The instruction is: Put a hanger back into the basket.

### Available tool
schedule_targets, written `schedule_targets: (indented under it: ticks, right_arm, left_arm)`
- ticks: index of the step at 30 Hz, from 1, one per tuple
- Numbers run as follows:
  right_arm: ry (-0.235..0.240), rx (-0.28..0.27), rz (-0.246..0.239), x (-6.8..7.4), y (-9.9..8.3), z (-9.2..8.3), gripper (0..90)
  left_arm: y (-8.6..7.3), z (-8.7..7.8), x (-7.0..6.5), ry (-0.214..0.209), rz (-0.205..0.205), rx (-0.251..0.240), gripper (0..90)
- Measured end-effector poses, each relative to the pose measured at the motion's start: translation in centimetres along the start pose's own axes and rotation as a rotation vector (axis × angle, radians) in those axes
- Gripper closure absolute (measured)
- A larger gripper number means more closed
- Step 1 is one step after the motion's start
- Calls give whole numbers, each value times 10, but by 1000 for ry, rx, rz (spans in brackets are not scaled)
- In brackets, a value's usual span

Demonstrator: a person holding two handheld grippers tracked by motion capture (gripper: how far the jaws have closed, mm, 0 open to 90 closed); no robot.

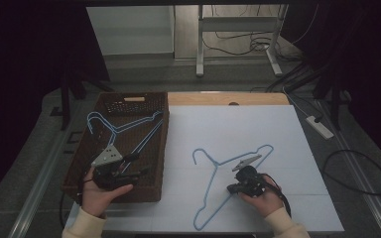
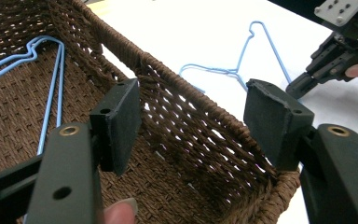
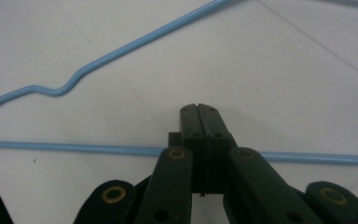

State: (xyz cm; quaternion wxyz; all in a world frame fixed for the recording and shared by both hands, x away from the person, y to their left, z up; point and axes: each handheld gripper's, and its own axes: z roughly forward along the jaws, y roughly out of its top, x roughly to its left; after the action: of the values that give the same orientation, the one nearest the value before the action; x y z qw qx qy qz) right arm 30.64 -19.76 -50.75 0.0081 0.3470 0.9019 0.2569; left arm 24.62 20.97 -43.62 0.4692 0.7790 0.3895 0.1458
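Right claw pinched on hanger bar for lifting; left claw wide open, empty, waiting over basket.

The room is dimly lit, and both sides are swallowed by darkness. A grey floor is seen beyond the table, whose top is covered in white, with a strip of bare wood left along its far edge. A white metal frame is stood further back, with dark cables tangled beneath it. A white power strip is laid on the floor to the right, beside a looped black cable.
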Motion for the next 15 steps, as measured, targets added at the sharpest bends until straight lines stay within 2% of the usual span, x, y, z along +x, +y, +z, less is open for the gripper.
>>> schedule_targets:
  ticks: [10,13,15]
  right_arm:
    - [-9,8,10,1,-16,-10,900]
    - [-19,-3,-8,1,-12,-11,900]
    - [-29,-42,-21,1,-2,-14,899]
  left_arm:
    - [0,-1,1,-2,-2,-6,362]
    - [1,-1,0,-3,1,-8,362]
    - [2,0,-1,-5,3,-8,362]
